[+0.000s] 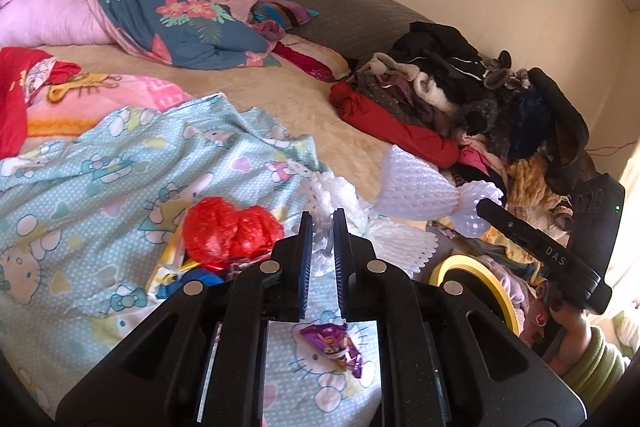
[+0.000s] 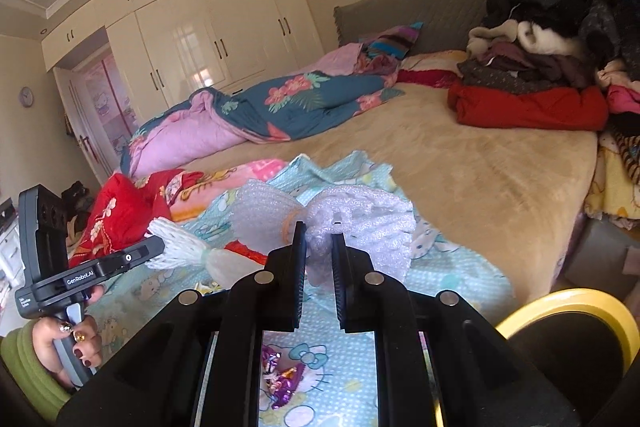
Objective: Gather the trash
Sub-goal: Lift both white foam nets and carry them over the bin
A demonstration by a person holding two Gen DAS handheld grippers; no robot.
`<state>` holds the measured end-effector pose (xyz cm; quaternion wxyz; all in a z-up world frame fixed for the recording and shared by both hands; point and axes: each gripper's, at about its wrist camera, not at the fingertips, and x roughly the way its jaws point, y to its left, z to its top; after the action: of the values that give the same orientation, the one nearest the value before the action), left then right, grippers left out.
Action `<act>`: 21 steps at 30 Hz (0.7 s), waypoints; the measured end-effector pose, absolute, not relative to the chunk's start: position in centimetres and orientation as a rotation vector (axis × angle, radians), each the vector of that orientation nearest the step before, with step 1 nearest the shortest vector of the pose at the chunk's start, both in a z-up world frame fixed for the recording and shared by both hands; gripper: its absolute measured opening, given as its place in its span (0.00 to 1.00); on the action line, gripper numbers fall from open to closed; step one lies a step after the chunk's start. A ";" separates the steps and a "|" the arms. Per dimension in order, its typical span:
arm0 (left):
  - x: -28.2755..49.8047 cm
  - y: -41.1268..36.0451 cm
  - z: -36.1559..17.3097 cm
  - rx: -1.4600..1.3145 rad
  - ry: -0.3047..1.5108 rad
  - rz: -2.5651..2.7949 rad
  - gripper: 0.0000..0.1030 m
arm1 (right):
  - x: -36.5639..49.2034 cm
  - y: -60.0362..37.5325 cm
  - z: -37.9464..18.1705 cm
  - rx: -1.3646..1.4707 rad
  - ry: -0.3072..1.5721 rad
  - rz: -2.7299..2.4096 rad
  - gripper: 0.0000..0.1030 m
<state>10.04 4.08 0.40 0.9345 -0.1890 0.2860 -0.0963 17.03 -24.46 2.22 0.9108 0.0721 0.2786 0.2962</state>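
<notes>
White foam-net sleeve (image 1: 416, 187): soft, matt, ribbed mesh. Crumpled red plastic bag (image 1: 228, 231): thin, glossy film. Purple foil wrapper (image 1: 332, 345): shiny, creased. Pale-blue printed cotton sheet (image 1: 100, 179): matt cloth. Beige bed cover (image 2: 480, 163): plush, fuzzy. Cream wardrobe doors (image 2: 192, 39): smooth, glossy. Black plastic tongs (image 1: 323, 227): matt, finely speckled.

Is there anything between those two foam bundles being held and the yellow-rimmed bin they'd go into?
Nothing visible blocks them. The left gripper and right gripper each hold a white foam net lifted above the blue cartoon sheet. The yellow-rimmed bin sits close by, its opening mostly hidden by the grippers.
</notes>
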 end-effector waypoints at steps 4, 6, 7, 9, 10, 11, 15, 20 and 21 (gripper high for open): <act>10.1 2.7 0.9 -0.373 0.578 -0.220 0.06 | 16.3 -26.0 2.6 0.167 0.561 0.586 0.12; 10.0 2.1 1.0 -0.364 0.575 -0.227 0.06 | 16.1 -26.8 2.7 0.183 0.558 0.576 0.12; 10.0 1.8 1.1 -0.363 0.575 -0.233 0.06 | 15.9 -27.3 2.7 0.187 0.556 0.569 0.12; 9.9 1.3 1.2 -0.358 0.575 -0.241 0.06 | 15.7 -28.0 2.7 0.193 0.556 0.559 0.12; 9.9 1.0 1.2 -0.355 0.575 -0.245 0.06 | 15.5 -28.3 2.8 0.195 0.555 0.555 0.12; 9.9 0.7 1.3 -0.353 0.575 -0.250 0.06 | 15.3 -28.8 2.8 0.197 0.551 0.544 0.12; 9.9 -0.4 1.4 -0.343 0.577 -0.264 0.06 | 14.6 -30.4 2.8 0.217 0.547 0.520 0.12; 10.0 -1.9 1.6 -0.325 0.580 -0.290 0.06 | 13.8 -32.5 2.7 0.250 0.543 0.484 0.12; 10.0 -2.1 1.7 -0.322 0.580 -0.294 0.06 | 13.7 -32.8 2.7 0.253 0.543 0.477 0.12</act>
<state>10.00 -2.11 1.68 0.9349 -0.1576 0.2836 -0.1437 13.69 -32.75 2.75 0.9275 0.1235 0.2651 0.2328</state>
